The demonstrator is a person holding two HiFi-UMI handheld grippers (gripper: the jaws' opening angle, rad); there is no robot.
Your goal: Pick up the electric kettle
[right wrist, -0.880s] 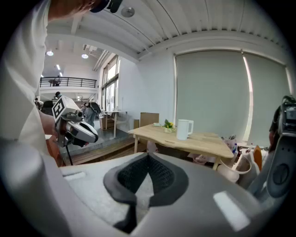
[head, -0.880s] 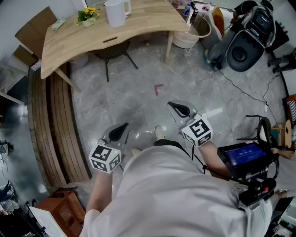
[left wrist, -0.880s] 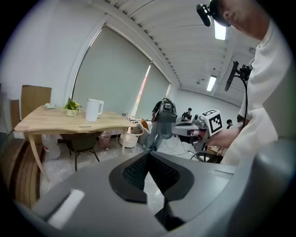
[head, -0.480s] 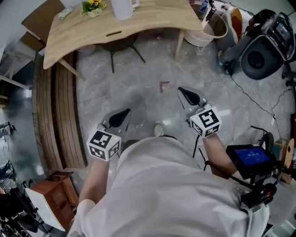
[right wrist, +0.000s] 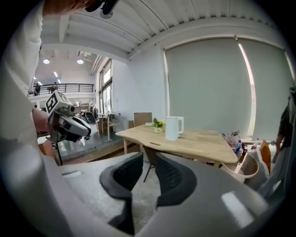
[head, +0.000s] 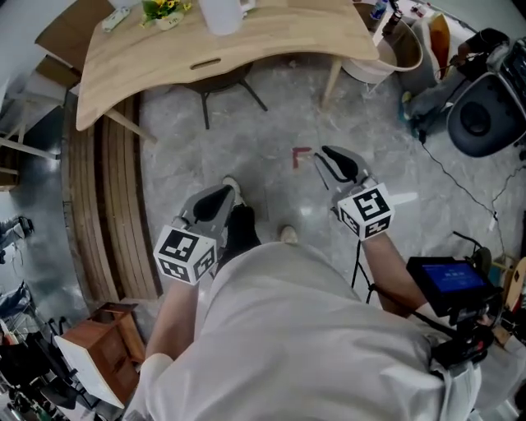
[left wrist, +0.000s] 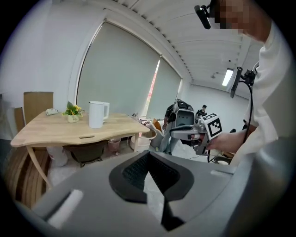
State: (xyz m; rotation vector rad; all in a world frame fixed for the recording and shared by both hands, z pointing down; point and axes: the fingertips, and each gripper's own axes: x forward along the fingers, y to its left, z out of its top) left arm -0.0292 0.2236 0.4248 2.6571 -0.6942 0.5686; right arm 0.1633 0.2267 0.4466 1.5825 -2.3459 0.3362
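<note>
The white electric kettle (head: 220, 12) stands on the pale wooden table (head: 246, 45), cut off by the top edge of the head view. It also shows far ahead as the kettle (left wrist: 97, 114) in the left gripper view and the kettle (right wrist: 172, 127) in the right gripper view. My left gripper (head: 215, 204) hangs over the floor well short of the table, its tips meeting, nothing in it. My right gripper (head: 337, 164) is level with it on the right, with a clear gap between its pads and nothing inside.
A small flower pot (head: 160, 12) sits left of the kettle. A stool (head: 226, 82) stands under the table. Curved wooden planks (head: 99, 205) lie along the left. A white basket (head: 394, 53) and a black machine (head: 485, 115) with a cable crowd the right.
The table has come nearer in the head view and the kettle has slid to the top edge. A black shoe has stepped forward beside the left gripper. Both grippers keep their pose.
</note>
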